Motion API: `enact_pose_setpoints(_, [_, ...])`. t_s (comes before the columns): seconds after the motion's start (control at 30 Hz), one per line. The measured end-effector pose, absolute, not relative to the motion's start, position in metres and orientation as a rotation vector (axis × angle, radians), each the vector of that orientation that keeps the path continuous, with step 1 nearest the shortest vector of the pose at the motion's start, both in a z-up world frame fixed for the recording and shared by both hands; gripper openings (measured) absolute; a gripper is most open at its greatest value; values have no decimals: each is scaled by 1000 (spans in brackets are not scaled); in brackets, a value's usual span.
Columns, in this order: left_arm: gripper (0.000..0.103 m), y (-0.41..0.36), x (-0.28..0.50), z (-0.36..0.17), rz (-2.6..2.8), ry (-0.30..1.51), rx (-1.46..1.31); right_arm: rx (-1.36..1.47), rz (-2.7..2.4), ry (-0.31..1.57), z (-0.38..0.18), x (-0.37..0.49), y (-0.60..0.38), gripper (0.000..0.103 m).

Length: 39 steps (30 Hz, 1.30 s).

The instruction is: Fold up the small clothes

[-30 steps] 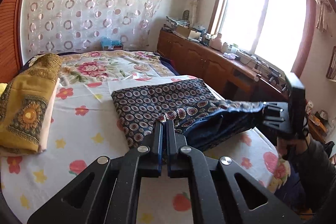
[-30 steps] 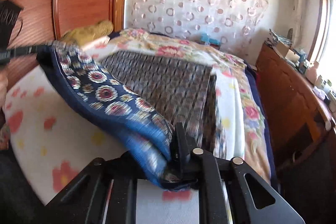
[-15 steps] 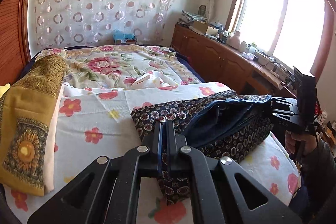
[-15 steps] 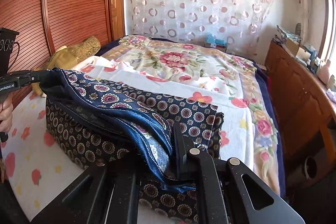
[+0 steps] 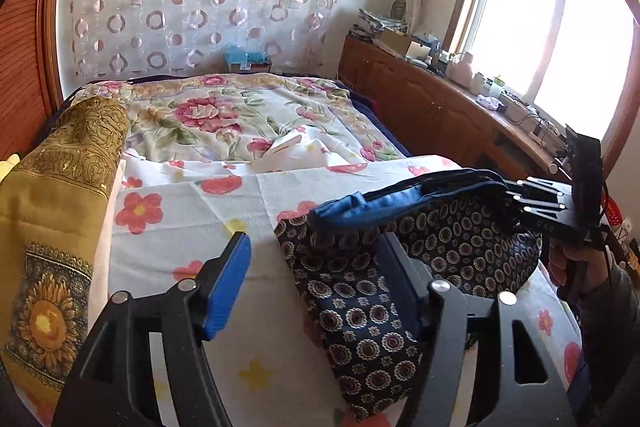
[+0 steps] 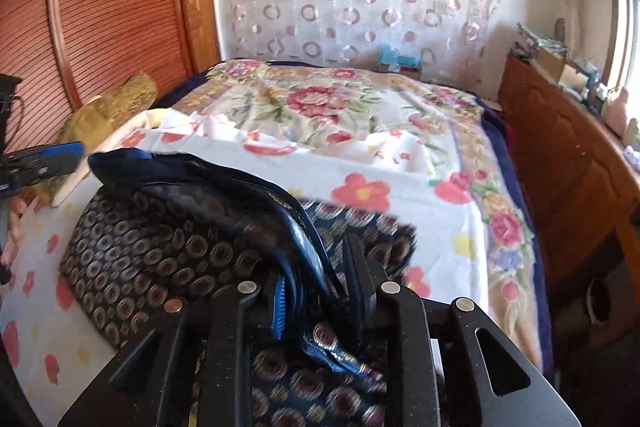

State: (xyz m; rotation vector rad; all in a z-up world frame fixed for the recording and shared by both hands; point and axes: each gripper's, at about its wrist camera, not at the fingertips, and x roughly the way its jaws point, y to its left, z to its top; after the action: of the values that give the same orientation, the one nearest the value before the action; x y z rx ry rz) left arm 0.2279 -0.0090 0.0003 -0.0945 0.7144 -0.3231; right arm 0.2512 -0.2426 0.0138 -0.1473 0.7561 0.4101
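Both grippers tilt down over the bed (image 5: 248,195), the left gripper (image 5: 312,279) having just sprung wide, empty, beside the one folded navy patterned garment (image 5: 360,307), while the right gripper (image 6: 316,291), jaws just parting, seemingly straddles its blurred blue edge.

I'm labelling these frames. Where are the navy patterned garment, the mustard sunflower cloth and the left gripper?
navy patterned garment (image 5: 360,307): left wrist view, flat patterned panel.
mustard sunflower cloth (image 5: 52,227): left wrist view, plain middle.
left gripper (image 5: 316,275): left wrist view, midway between fingertips.
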Motion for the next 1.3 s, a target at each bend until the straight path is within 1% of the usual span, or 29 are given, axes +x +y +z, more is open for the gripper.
enact_pose_setpoints(0.03, [67, -9, 231, -2, -318, 723, -87, -157, 386, 749, 16, 254, -243, 36])
enact_pose_setpoints(0.13, [67, -9, 241, -13, -308, 758, -75, -153, 348, 733, 20, 259, -245, 47])
enact_pose_setpoints(0.27, [67, -12, 256, -25, -307, 801, -69, -128, 344, 727, 29, 254, -252, 49])
enact_pose_setpoints(0.4, [67, -18, 267, -34, -304, 837, -53, -103, 330, 736, 32, 241, -265, 59])
enact_pose_setpoints(0.43, [67, -19, 269, -36, -304, 843, -50, -96, 332, 749, 30, 237, -267, 61])
enact_pose_setpoints(0.67, [67, -20, 281, -53, -302, 904, -67, -115, 319, 869, -2, 240, -268, 62])
enact_pose_setpoints(0.93, [66, -22, 285, -56, -321, 914, -83, -35, 361, 915, -14, 275, -280, 62])
enact_pose_setpoints(0.97, [65, -22, 286, -56, -327, 914, -88, -24, 372, 925, -14, 280, -281, 62])
enact_pose_setpoints(1.03, [54, -21, 287, -56, -350, 917, -108, -12, 392, 922, -15, 286, -283, 62])
enact_pose_setpoints(1.07, [50, -22, 288, -57, -362, 920, -117, -15, 402, 923, -18, 290, -284, 62])
enact_pose_setpoints(1.1, [41, -22, 289, -57, -378, 924, -128, -20, 413, 926, -19, 292, -283, 60])
enact_pose_setpoints(1.13, [30, -24, 290, -57, -400, 933, -142, -19, 426, 930, -19, 293, -283, 51])
enact_pose_setpoints(1.17, [27, -25, 289, -58, -413, 935, -148, -14, 445, 932, -20, 294, -281, 47])
enact_pose_setpoints(1.2, [20, -27, 288, -57, -419, 933, -143, -17, 458, 933, -21, 294, -279, 40])
enact_pose_setpoints(1.23, [12, -30, 286, -55, -425, 929, -124, -28, 464, 933, -22, 295, -277, 27])
enact_pose_setpoints(1.27, [8, -32, 284, -52, -432, 923, -114, -25, 491, 940, -22, 295, -275, 19])
enact_pose_setpoints(1.3, [5, -33, 281, -49, -438, 911, -108, -16, 514, 947, -22, 293, -275, 15])
